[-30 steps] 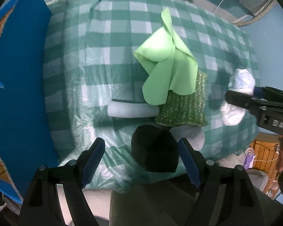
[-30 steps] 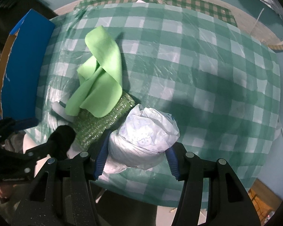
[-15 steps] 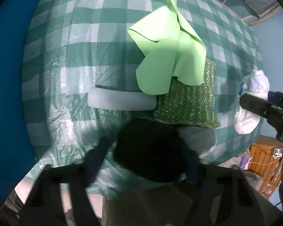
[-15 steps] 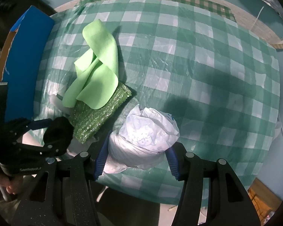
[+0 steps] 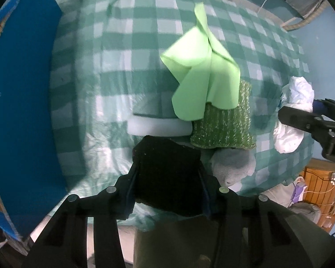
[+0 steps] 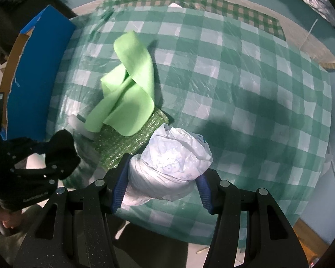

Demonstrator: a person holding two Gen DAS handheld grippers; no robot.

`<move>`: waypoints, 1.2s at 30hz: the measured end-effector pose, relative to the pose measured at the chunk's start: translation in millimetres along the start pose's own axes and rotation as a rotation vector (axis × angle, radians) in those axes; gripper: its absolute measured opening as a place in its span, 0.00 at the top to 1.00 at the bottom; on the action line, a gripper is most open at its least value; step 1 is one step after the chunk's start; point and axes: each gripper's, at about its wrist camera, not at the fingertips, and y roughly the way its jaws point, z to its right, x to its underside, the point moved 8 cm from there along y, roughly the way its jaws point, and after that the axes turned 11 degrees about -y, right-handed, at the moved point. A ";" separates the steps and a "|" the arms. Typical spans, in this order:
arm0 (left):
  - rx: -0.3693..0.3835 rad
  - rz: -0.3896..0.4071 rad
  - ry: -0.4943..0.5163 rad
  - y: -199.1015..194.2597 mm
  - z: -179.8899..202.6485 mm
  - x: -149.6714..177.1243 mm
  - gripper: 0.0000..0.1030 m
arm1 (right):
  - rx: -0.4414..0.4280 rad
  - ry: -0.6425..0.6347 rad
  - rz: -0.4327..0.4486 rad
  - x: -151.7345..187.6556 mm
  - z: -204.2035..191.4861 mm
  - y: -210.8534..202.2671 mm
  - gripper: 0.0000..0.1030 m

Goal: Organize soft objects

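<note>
A black sponge (image 5: 165, 156) sits between the fingers of my left gripper (image 5: 167, 178); the jaws are closing and both pads press its sides. Beside it on the checked tablecloth (image 5: 114, 55) lie a grey sponge (image 5: 232, 167), a white foam strip (image 5: 158, 127) and a glittery green scrubber (image 5: 225, 125). A light green cloth (image 5: 203, 76) is draped over the scrubber. My right gripper (image 6: 163, 178) is shut on a crumpled white plastic bag (image 6: 174, 151), held just above the table's near edge. The right wrist view shows the left gripper (image 6: 44, 156) at the lower left.
A blue cardboard box (image 5: 17, 89) stands along the table's left side. The far and right parts of the tablecloth (image 6: 245, 78) bear nothing. A wooden crate (image 5: 319, 183) and cables lie on the floor to the right, below the table edge.
My left jaws, open around the black sponge a second ago, have closed onto it. The right gripper has kept still with the white bag in it.
</note>
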 end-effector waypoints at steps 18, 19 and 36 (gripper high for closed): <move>0.020 0.117 0.021 -62.8 -16.1 -13.6 0.54 | 0.007 -0.091 0.036 -25.6 -24.8 -31.4 0.46; 0.019 0.121 0.020 -65.7 -16.9 -14.3 0.54 | 0.006 -0.095 0.039 -27.3 -27.0 -33.5 0.46; 0.026 0.190 -0.022 -115.5 -43.3 -27.3 0.54 | -0.019 -0.198 0.092 -62.0 -68.7 -70.5 0.46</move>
